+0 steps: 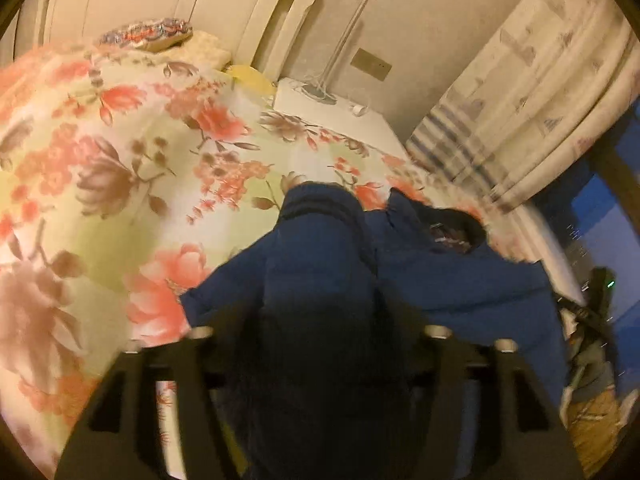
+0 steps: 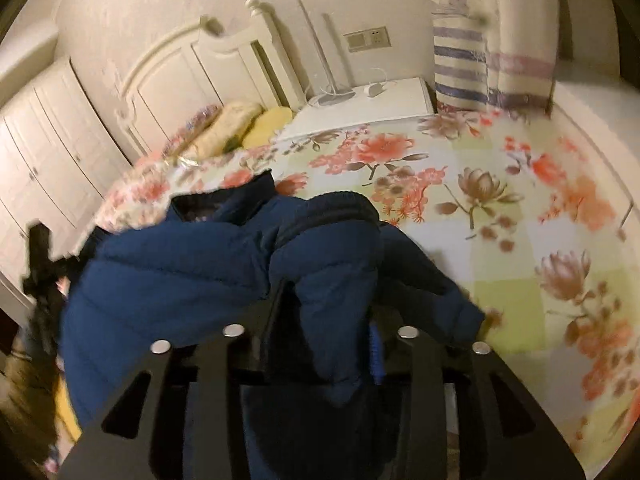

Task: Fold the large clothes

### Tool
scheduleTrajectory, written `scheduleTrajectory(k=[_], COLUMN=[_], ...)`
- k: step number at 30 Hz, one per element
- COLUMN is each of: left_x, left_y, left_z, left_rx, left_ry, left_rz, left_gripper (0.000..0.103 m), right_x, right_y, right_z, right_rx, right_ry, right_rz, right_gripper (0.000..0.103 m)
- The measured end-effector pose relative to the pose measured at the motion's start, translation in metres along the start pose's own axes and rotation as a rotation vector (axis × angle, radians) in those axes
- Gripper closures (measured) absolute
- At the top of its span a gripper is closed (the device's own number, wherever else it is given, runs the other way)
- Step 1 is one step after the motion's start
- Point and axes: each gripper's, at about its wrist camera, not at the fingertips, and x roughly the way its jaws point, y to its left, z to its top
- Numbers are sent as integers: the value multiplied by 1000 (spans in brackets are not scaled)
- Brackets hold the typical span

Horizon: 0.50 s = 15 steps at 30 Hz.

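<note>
- A puffy, quilted navy jacket lay crumpled at the bed's near edge.
- The left gripper and right gripper each straddled a padded fold; whether either was clenched could not be told.

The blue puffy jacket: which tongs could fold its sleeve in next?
Probably the right tongs: a sleeve of the blue jacket sits bunched between them. The left tongs also straddle a sleeve, but less clearly.

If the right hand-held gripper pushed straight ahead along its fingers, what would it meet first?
Most likely the blue padded jacket: a puffy sleeve already sits between the right hand-held gripper fingers. The flowered bedspread lies beyond it, though depth is hard to judge.
</note>
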Motion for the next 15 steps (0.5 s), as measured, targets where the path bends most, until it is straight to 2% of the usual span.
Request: scheduleTrajectory(k=[1,2,4,5,6,7,8,9,10,11,13,15], left_x=[1,2,7,8,10,10,7,0,-14,-27,-69,-100], left_y=[4,6,11,11,10,7,3,-3,-14,-25,-53,-75], left_z=[2,3,5,5,5,3,0,-3,-7,-10,-9,6], left_rx=[-16,-22,-37,-36,-28,-19,-18,-4,40,73,148,200], left_ry=[1,4,24,30,33,30,25,-4,-47,-83,-167,-229], left_rz=[-3,-6,-29,-30,-26,-35,-41,-36,-33,-21,-35,-31], left_gripper=[22,22,22,25,32,65,79,87,92,93,93,93], right_x=[-1,-2,-3,-2,0,1,0,-7,-14,-27,-61,-90], right_y=[-6,-7,-12,-13,-13,-10,-7,6,19,36,61,76], right_z=[0,-3,-3,-2,-1,-2,-3,-5,-8,-10,-8,5], right_rx=[18,27,18,16,11,-4,-18,-81,-137,-196,-253,-285], right_ry=[3,6,-1,0,0,-11,-24,-65,-96,-130,-211,-275], right_rz=[12,10,20,20,10,-8,1,8,-32,-66,-63,-69], right_gripper=[29,11,11,16,23,41,68,73,78,82,84,85])
